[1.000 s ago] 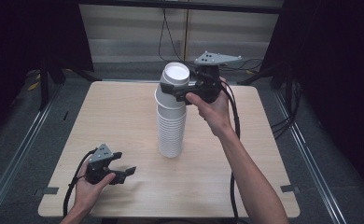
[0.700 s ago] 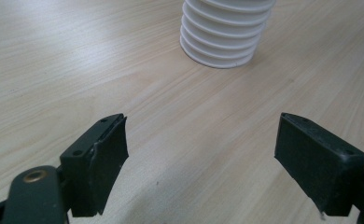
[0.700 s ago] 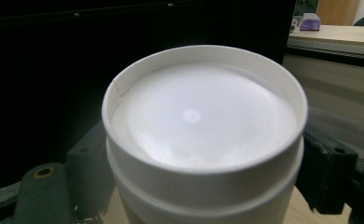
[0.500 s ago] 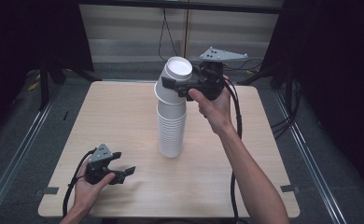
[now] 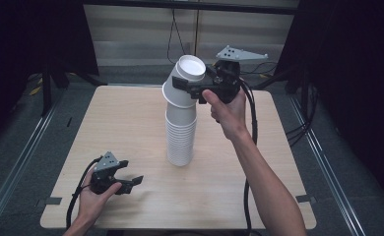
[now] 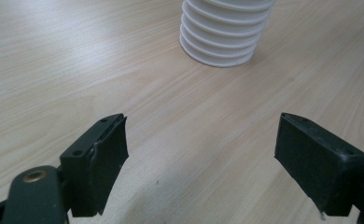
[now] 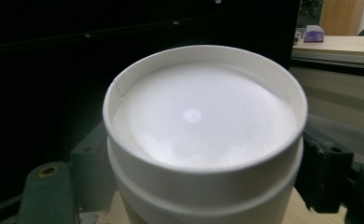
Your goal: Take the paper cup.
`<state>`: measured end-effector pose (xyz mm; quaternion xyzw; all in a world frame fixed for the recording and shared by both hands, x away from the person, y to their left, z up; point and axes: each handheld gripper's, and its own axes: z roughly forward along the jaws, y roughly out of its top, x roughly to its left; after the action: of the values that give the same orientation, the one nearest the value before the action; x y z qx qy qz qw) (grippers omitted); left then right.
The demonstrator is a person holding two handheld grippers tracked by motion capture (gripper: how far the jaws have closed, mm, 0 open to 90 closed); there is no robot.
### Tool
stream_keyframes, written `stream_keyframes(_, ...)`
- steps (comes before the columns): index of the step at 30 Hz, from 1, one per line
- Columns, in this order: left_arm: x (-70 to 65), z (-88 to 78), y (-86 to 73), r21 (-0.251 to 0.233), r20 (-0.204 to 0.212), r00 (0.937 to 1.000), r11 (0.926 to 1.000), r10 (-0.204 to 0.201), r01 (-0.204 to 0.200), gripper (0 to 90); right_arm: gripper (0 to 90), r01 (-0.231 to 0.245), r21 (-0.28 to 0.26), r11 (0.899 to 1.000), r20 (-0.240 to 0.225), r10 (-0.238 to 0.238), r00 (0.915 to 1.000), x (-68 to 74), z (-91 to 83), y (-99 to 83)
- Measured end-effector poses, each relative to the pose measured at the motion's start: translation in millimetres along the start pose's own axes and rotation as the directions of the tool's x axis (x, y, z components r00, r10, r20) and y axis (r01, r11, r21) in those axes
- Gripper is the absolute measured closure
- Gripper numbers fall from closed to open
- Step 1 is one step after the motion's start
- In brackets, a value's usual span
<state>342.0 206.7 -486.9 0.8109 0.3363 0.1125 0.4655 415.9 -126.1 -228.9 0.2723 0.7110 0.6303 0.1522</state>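
Clamping the topmost white cups (image 5: 186, 83), the right hand-held gripper (image 5: 195, 88) sits high above the far middle of the tabletop (image 5: 278, 162), its black jaws closed on either side of the cup wall just below the upturned base. In the right gripper view the round white cup base (image 7: 203, 116) faces the camera with two nested rims showing beneath it (so more than one cup sits between the jaws), and the dark jaws press in from left and right. The held cups are tilted, the base leaning toward the far right while their lower rim hangs out to the left over the rest of the stack. The right hand (image 5: 227, 110) wraps the gripper body from the near side, with the grey three-cornered plate (image 5: 241, 52) above it and a black cable (image 5: 251, 128) trailing down along the forearm.

Below, the stack of white cups (image 5: 181, 137) stands upright, mouths down, near the middle of the tabletop.

The left hand-held gripper (image 5: 131, 179) rests low at the near left of the tabletop, held in the left hand (image 5: 96, 194), its jaws spread wide with nothing between them. In the left gripper view the stack's bottom rims (image 6: 222, 32) sit well beyond the open jaws on the pale wood.
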Motion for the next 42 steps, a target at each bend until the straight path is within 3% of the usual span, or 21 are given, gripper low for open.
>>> stream_keyframes(13,-0.6,0.8,-0.4,0.002,0.005,1.0000,1.0000,-0.003,0.003,16.9,21.9,-0.011,-0.037,0.999,0.009,0.012,0.9999,-4.7,-16.9,9.1)
stream_keyframes(23,-1.3,2.2,-0.3,0.002,0.007,0.9999,1.0000,-0.009,0.009,16.9,22.1,-0.047,-0.096,0.994,0.036,0.051,0.9981,-15.4,-47.8,12.1)
stream_keyframes(32,-1.7,0.5,0.2,-0.005,0.014,0.9998,0.9999,-0.013,0.013,16.9,22.2,-0.036,-0.090,0.995,0.073,0.042,0.9964,-21.3,-72.3,7.4)
stream_keyframes(36,-0.2,-1.2,1.7,-0.006,-0.003,1.0000,1.0000,0.005,-0.005,16.9,22.2,-0.038,-0.089,0.995,0.089,0.046,0.9950,-24.8,-85.4,3.2)
stream_keyframes(42,0.6,-2.2,4.0,-0.015,-0.007,1.0000,0.9999,0.007,-0.007,16.9,22.2,-0.042,-0.058,0.997,0.107,0.048,0.9931,-28.3,-92.9,-8.5)
